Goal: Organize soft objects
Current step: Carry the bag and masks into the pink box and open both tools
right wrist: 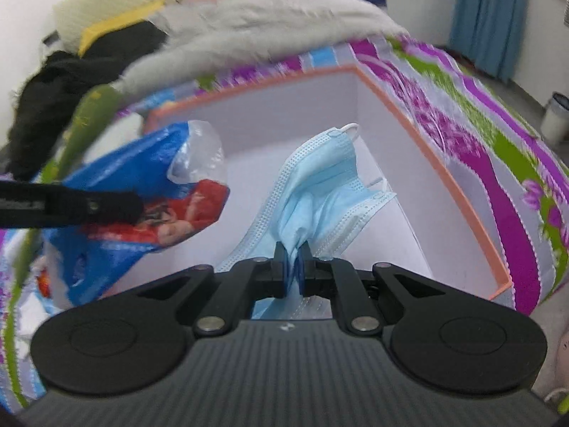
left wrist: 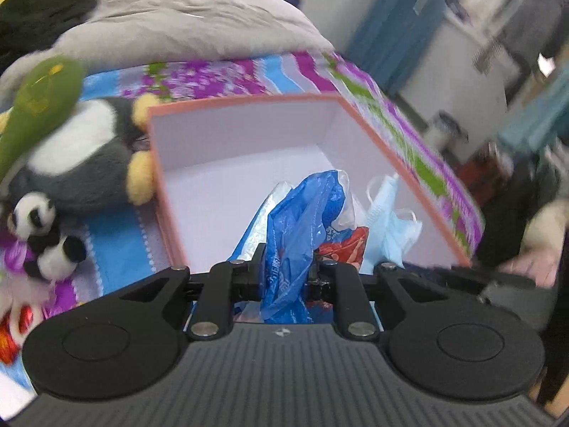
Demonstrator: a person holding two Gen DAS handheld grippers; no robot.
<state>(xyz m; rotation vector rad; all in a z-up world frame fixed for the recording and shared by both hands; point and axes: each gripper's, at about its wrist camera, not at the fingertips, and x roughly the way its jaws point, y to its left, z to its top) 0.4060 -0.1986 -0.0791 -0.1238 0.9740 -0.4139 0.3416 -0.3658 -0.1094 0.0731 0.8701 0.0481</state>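
Your left gripper (left wrist: 286,277) pinches a blue plastic bag (left wrist: 302,220); your right gripper (right wrist: 292,267) is clamped on a light blue face mask (right wrist: 320,185). Both hang over the open pink box (left wrist: 249,135), on the striped bedspread (left wrist: 227,78). A plush penguin (left wrist: 81,156) lies beside the box.

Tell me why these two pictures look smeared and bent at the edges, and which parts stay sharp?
Left wrist view: the left gripper and its blue plastic bag are crisp, while the penguin plush and the room behind are streaked. Right wrist view: the right gripper and its face mask are sharp, the grey blanket smeared. In both, the fisheye lens bends the pink box rim.
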